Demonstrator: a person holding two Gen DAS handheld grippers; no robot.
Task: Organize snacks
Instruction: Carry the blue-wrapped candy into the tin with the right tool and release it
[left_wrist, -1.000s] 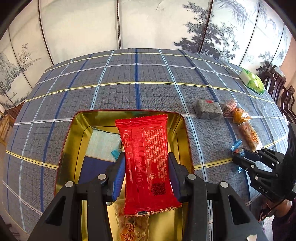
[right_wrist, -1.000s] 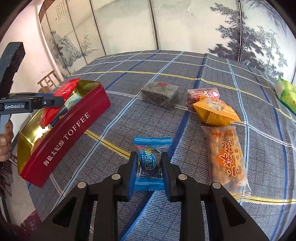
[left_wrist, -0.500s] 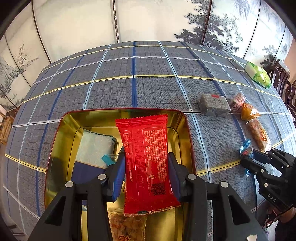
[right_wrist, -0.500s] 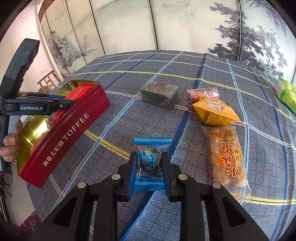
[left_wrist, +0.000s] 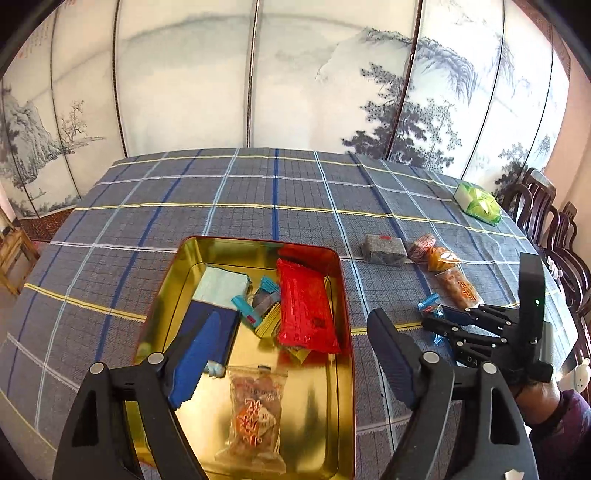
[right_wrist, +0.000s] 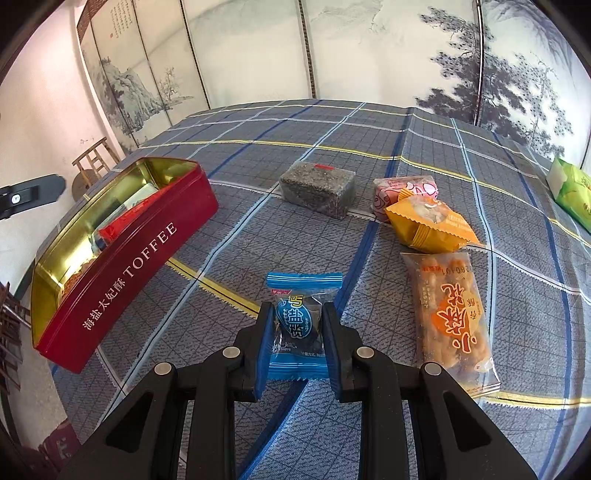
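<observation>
A red toffee tin with a gold inside sits on the checked tablecloth; it also shows in the right wrist view. A red snack packet lies in the tin among other snacks. My left gripper is open and empty above the tin. My right gripper is shut on a small blue candy packet resting on the cloth; it also shows in the left wrist view.
On the cloth right of the tin lie a grey block snack, a pink packet, an orange packet, a long clear packet of fried sticks and a green packet. Chairs stand at the right.
My left gripper has opened and let go of the red packet, which now lies in the tin, and has pulled up and back. My right gripper keeps its hold on the blue candy.
</observation>
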